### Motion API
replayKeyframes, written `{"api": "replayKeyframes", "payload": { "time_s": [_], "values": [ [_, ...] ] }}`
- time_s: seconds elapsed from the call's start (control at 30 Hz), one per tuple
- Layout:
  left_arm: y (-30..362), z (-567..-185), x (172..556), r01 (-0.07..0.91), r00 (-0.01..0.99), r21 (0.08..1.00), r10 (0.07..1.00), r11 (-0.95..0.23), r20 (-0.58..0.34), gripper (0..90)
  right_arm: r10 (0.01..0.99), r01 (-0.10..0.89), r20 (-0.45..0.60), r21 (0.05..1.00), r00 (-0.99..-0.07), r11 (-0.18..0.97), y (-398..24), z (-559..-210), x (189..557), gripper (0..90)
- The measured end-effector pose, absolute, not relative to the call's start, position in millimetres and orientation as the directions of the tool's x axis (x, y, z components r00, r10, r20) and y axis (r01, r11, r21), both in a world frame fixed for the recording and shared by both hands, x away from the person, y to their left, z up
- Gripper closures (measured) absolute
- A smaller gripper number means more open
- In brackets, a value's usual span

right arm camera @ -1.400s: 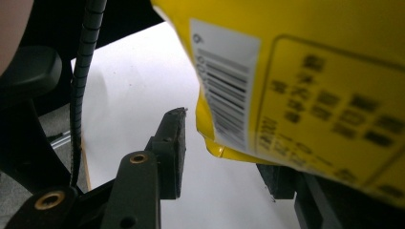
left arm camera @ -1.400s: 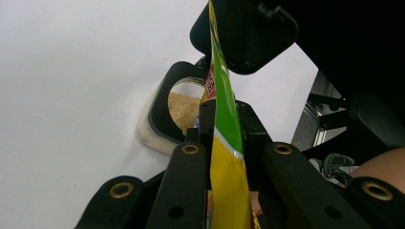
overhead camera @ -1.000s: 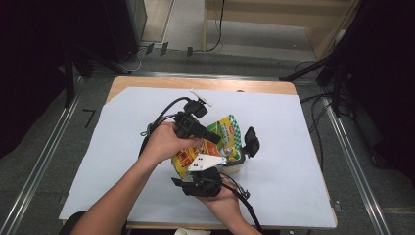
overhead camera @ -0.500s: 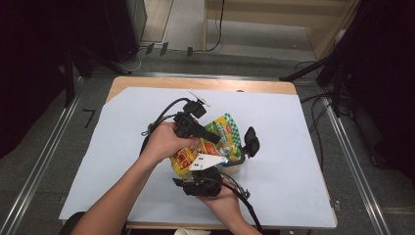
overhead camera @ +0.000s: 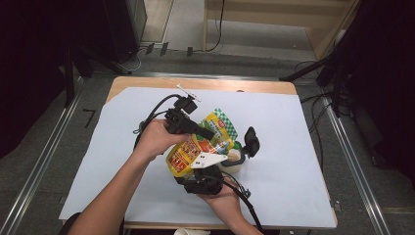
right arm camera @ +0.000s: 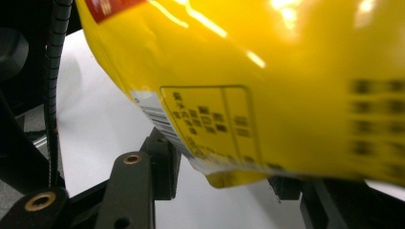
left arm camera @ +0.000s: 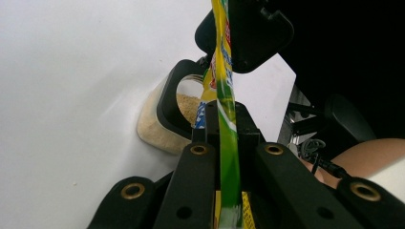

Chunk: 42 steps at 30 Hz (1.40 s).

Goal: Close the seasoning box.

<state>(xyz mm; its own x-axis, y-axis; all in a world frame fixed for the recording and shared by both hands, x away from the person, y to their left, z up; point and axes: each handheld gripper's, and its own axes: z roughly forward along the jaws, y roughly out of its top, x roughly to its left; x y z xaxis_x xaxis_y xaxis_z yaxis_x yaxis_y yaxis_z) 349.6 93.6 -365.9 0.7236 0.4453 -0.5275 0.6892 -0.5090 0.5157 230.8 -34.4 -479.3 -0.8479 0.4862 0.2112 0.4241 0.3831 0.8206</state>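
A yellow and green snack packet [overhead camera: 195,149] hangs over the middle of the table. My left gripper [overhead camera: 208,134] reaches in from the left and is shut on its upper edge. In the left gripper view the packet [left arm camera: 222,57] runs edge-on between the closed jaws of that gripper [left arm camera: 225,119]. Just below sits a small jar [overhead camera: 233,161] of pale powder [left arm camera: 157,126]. My right gripper [overhead camera: 234,148] comes up from the near edge with a jaw on either side of the jar. In the right gripper view the packet [right arm camera: 267,71] hides the jar above that gripper's [right arm camera: 224,177] spread jaws.
A white sheet [overhead camera: 293,147] covers the wooden table [overhead camera: 235,85]. Black cables [overhead camera: 151,115] loop behind the left hand and another trails off the near edge [overhead camera: 249,208]. Metal floor rails [overhead camera: 41,161] run along both sides, and dark equipment stands beyond.
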Motion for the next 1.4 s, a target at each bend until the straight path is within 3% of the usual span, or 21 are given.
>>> {"api": "replayKeyframes", "payload": {
  "time_s": [1.4],
  "values": [
    [147,-336,344,0.662,0.749,0.603,0.367,-0.445,-0.552,90.0,0.488,0.381,0.185,0.86,-0.853,0.34,-37,-468,234,51.4]
  ]
}}
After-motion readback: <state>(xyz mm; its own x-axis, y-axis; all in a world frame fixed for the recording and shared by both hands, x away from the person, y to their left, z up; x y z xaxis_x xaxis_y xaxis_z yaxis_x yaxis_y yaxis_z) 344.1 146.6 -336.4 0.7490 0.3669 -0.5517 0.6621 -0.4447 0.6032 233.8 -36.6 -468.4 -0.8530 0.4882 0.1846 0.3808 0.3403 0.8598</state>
